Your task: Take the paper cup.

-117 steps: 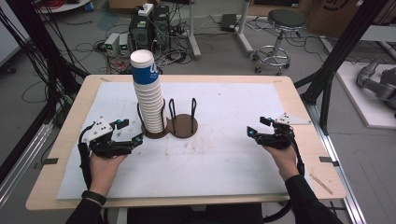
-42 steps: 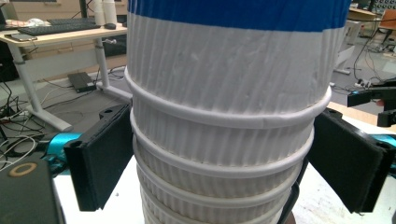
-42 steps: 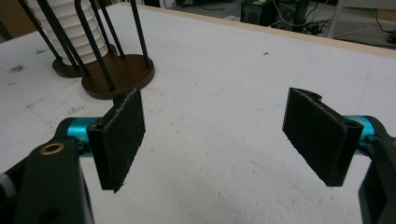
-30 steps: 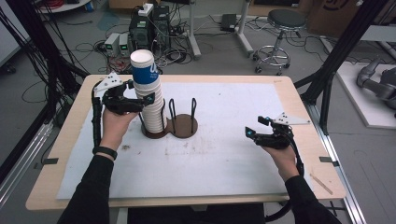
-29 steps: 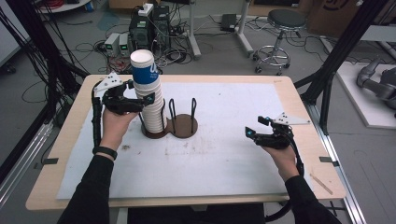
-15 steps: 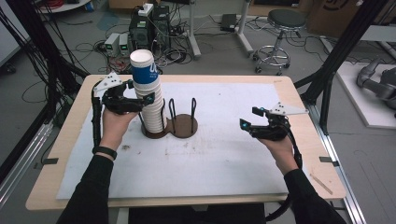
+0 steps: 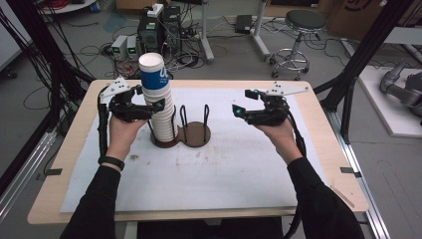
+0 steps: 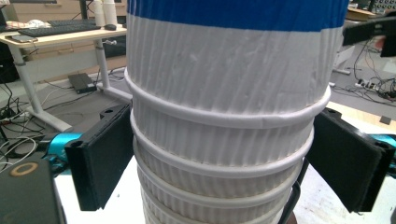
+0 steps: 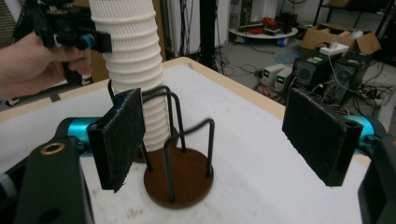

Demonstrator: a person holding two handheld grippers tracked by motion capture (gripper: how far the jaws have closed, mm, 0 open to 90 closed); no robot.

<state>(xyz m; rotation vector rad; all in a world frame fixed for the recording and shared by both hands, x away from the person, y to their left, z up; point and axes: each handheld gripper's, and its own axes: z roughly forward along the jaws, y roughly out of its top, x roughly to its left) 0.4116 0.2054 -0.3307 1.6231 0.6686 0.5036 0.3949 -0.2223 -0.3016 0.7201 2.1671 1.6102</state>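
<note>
step: lifting top cup off cup stack (image 7: pixel 158 102) in left holder ring | left gripper (image 7: pixel 149 107) pinching stack near top, squeezing lightly, pulling straight up | right gripper (image 7: pixel 239 110) spread, empty, hovering beside empty holder (image 7: pixel 195 133)

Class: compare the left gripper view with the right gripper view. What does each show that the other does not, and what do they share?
Left gripper view: a close look at the cup stack, with the blue band on the top cup and the left tool with its pads against the stack's sides.
Right gripper view: the empty brown holder with wire posts, the hand holding the left tool, and the right tool open with nothing gripped.
Shared: the ribbed white cup stack and the table.
</note>
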